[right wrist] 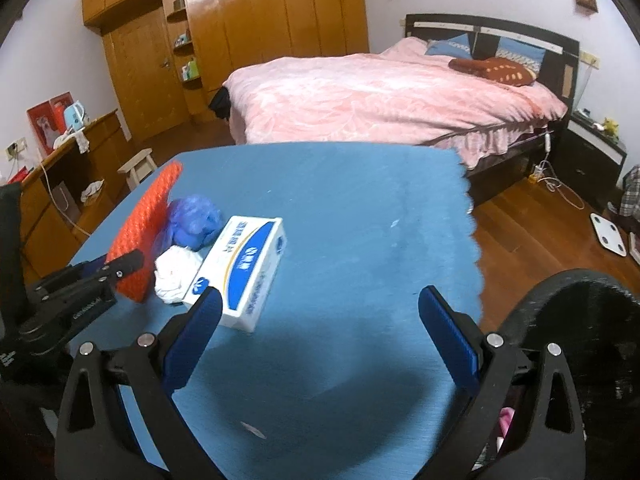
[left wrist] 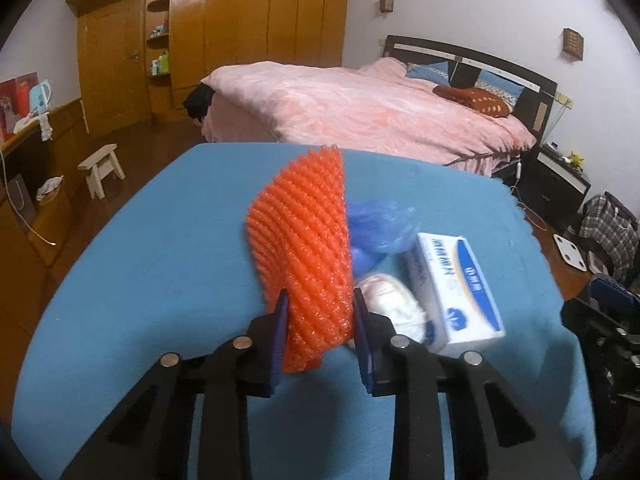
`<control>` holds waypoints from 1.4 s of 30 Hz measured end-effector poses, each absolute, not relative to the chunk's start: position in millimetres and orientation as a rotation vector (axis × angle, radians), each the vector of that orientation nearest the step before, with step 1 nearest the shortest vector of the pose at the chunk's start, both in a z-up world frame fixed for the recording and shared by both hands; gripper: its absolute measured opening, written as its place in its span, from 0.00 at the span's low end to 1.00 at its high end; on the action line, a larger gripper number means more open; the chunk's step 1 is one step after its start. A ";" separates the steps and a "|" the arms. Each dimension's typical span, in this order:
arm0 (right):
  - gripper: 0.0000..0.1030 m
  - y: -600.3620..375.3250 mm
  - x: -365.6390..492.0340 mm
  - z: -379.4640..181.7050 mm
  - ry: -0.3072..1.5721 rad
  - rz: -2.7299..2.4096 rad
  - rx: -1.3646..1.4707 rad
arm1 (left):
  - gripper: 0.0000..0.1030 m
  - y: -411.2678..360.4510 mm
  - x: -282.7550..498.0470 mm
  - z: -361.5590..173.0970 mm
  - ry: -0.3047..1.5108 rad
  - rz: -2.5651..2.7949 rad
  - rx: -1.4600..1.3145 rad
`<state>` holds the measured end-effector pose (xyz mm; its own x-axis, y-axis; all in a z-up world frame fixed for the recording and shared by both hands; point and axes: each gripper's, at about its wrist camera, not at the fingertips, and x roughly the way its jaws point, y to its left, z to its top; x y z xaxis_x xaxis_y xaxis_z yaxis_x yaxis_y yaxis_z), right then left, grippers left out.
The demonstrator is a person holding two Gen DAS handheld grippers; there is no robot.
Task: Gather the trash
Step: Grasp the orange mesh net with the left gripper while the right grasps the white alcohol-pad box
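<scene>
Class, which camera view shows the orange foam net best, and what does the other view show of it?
The left wrist view: the net fills the centre, standing on edge between the left gripper fingers, its mesh clear. The right wrist view shows it small at the left margin, edge-on, partly behind those fingers.

**Bedroom with wooden wardrobes and a pink-covered bed**

White walls enclose the room, and two small woven wall lamps hang above the bed. The bed has a dark headboard, a pink duvet, blue pillows and a dark red cushion. A tall honey-coloured wardrobe fills the far wall, with open corner shelves and a matching door beside it. A small pale stool stands on the dark wooden floor. A low wooden cabinet runs along the left wall. A black nightstand sits beside the bed, and a white bathroom scale lies on the floor nearby.
</scene>
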<state>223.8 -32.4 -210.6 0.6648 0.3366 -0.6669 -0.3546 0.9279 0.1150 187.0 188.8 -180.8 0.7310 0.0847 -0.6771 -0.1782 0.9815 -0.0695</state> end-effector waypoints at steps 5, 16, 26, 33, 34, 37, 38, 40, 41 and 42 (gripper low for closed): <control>0.93 -8.1 225.6 -219.7 0.767 0.426 -0.033 | 0.29 212.5 175.6 -181.5 0.744 0.199 -0.162; 0.93 31.2 233.1 -242.7 0.823 0.443 -0.086 | 0.45 234.6 173.5 -197.2 0.793 0.214 -0.217; 0.93 21.9 238.6 -242.6 0.836 0.373 -0.120 | 0.54 243.1 179.9 -203.6 0.809 0.202 -0.260; 0.93 14.2 241.5 -239.6 0.824 0.384 -0.100 | 0.54 245.4 179.0 -204.2 0.808 0.196 -0.263; 0.93 14.8 241.4 -240.8 0.824 0.390 -0.100 | 0.54 245.3 179.0 -203.8 0.805 0.196 -0.263; 0.93 21.7 246.2 -243.2 0.826 0.392 -0.099 | 0.54 243.4 180.0 -203.4 0.805 0.196 -0.254; 0.93 23.2 248.9 -244.8 0.828 0.386 -0.100 | 0.54 242.9 180.0 -203.5 0.807 0.196 -0.248; 0.93 23.8 253.7 -246.7 0.834 0.377 -0.093 | 0.52 241.7 182.3 -203.4 0.812 0.198 -0.236; 0.93 23.9 256.0 -247.3 0.837 0.373 -0.090 | 0.51 240.9 183.5 -203.7 0.816 0.199 -0.230; 0.92 24.3 257.6 -247.6 0.839 0.370 -0.087 | 0.49 240.3 185.0 -203.7 0.819 0.197 -0.226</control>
